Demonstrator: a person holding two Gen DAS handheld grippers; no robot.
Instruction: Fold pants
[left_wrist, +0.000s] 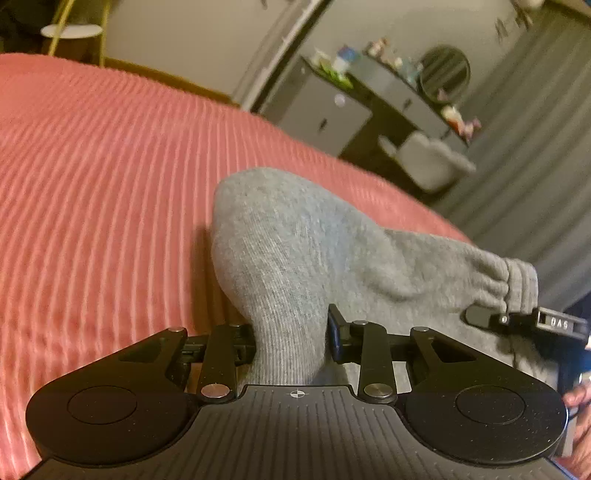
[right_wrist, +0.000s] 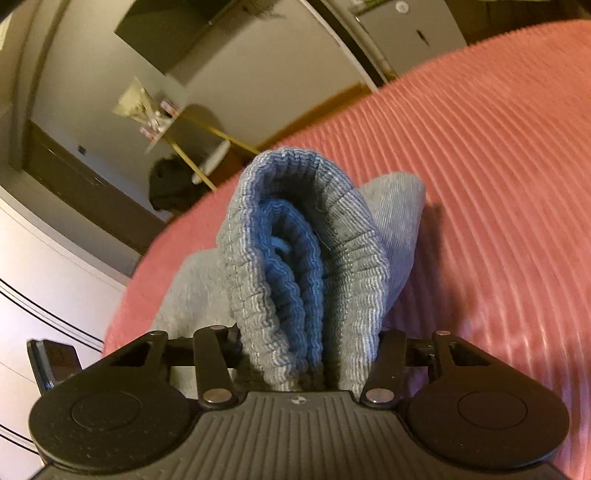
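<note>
The left gripper (left_wrist: 291, 339) is clenched on a bunched fold of the grey sweatpants (left_wrist: 314, 236), the fabric squeezed tight between its jaws. The right gripper (right_wrist: 306, 354) is clamped on the ribbed waistband (right_wrist: 295, 236), which stands up doubled over between its jaws. From both grips the pants hang and drape down onto the pink ribbed bedspread (left_wrist: 110, 166), the rest of the cloth lying just beyond the grippers. Past the bedspread's far edge stand a dark dresser (left_wrist: 354, 107) with small, blurred items on top and a round mirror (left_wrist: 445, 72).
</note>
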